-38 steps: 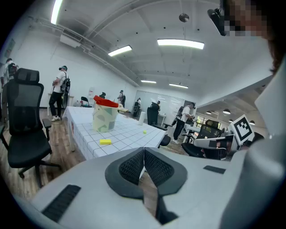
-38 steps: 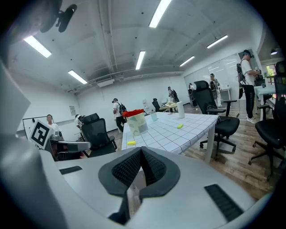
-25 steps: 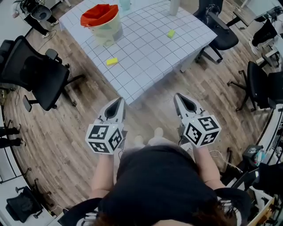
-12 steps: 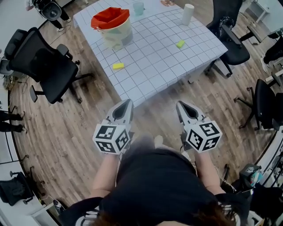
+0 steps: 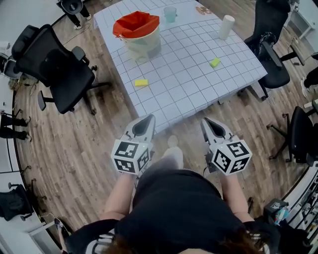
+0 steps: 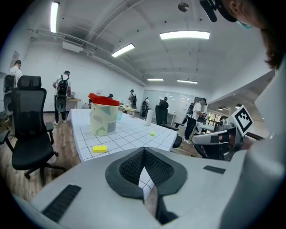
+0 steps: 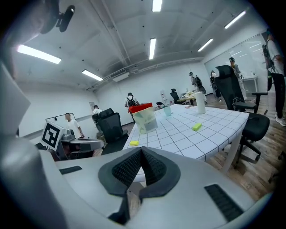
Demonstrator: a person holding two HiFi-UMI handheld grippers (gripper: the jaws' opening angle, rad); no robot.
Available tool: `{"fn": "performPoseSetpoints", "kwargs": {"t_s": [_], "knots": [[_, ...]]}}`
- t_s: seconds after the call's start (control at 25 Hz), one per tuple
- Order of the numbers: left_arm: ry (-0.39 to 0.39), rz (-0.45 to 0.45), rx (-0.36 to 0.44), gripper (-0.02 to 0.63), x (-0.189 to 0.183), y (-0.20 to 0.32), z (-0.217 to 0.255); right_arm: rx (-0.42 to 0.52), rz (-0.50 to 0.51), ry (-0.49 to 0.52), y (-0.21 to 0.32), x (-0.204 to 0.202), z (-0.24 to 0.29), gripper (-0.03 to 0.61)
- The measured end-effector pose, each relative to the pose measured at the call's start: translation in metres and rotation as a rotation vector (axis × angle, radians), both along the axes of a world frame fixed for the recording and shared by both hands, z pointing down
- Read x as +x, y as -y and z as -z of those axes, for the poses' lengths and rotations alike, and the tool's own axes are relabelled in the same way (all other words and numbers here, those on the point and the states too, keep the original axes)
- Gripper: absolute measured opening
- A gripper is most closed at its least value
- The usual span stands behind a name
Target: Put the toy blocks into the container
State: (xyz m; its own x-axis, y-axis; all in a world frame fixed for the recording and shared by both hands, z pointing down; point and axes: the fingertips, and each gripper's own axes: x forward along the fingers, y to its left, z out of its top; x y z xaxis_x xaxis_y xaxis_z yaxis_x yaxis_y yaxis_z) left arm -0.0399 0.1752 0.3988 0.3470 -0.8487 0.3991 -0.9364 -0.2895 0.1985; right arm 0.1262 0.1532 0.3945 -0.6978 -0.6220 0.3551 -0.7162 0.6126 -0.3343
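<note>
A yellow block (image 5: 141, 83) lies near the left front of the white gridded table (image 5: 184, 94), and a yellow-green block (image 5: 214, 62) lies toward its right side. The container (image 5: 139, 33), a pale bucket with a red liner, stands at the back left. Both grippers hover over the wooden floor, short of the table's front corner. My left gripper (image 5: 148, 119) and right gripper (image 5: 206, 121) are shut and hold nothing. The left gripper view shows its shut jaws (image 6: 143, 157), with the yellow block (image 6: 100, 148) and the container (image 6: 104, 118) ahead. Past its own shut jaws (image 7: 140, 156), the right gripper view shows the yellow-green block (image 7: 196, 127).
A teal cup (image 5: 170, 14) and a white roll (image 5: 226, 26) stand at the table's far side. Black office chairs stand at the left (image 5: 57, 74) and at the right (image 5: 271, 54) of the table. Several people stand in the background of both gripper views.
The table has come closer and lower in the head view as the person steps toward it. Both grippers stay shut and keep their spacing.
</note>
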Motion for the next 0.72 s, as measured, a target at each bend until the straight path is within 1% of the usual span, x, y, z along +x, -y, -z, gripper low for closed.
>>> {"fn": "performPoseSetpoints", "kwargs": {"t_s": [0.24,0.4,0.44,0.56,0.72], "knots": [[0.017,-0.021,0.007,0.026,-0.016,0.043,-0.002,-0.012,0.069,-0.028,0.048,-0.025,-0.002,0.015],[-0.003,-0.024,-0.004,0.026,-0.035,0.07,-0.003,-0.021,0.128,-0.036,0.078,-0.049,-0.002,0.015],[0.01,-0.023,-0.005,0.026,-0.042,0.077,-0.004,-0.023,0.14,-0.035,0.085,-0.054,-0.002,0.015],[0.083,-0.026,-0.009,0.026,-0.061,0.093,-0.009,-0.035,0.17,-0.035,0.104,-0.068,-0.006,0.015],[0.163,-0.049,-0.022,0.026,-0.079,0.106,-0.017,-0.054,0.22,-0.023,0.121,-0.091,-0.014,0.015]]}}
